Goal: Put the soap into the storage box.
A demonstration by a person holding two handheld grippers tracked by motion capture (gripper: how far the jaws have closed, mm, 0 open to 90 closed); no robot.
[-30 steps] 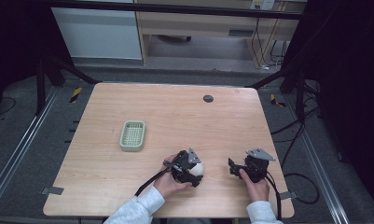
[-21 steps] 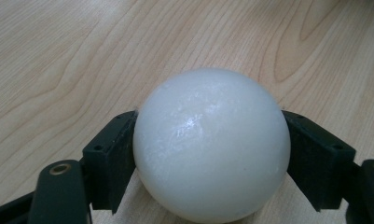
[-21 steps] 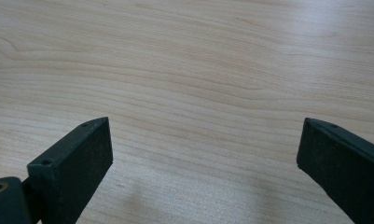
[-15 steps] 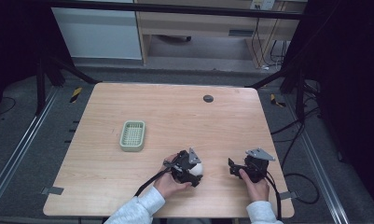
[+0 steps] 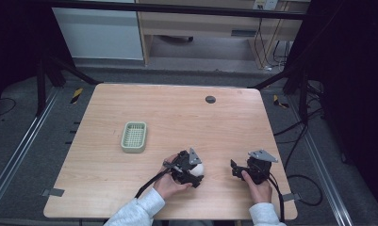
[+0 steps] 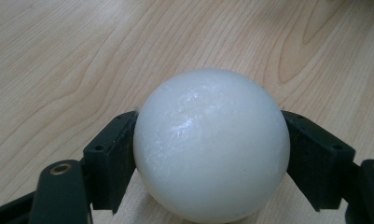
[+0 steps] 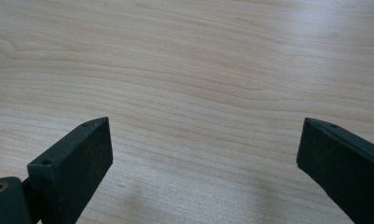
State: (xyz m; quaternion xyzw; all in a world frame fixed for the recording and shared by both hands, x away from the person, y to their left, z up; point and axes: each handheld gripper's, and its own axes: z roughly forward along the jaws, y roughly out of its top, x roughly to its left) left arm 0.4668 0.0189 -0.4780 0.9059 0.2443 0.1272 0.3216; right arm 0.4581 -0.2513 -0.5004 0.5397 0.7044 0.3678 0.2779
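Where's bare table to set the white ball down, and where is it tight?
Free patches: the wide stretch between the green basket and the black disc, the table's left front corner, and the right half beyond the right gripper. It is tight along the front edge, where the left gripper grips the white ball.

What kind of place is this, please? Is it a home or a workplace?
Probably a lab or workshop set up for recording. A bare wooden table stands on a grey floor between metal rails, with loose cables beside it and dark curtains around.

No legible text, label or sign
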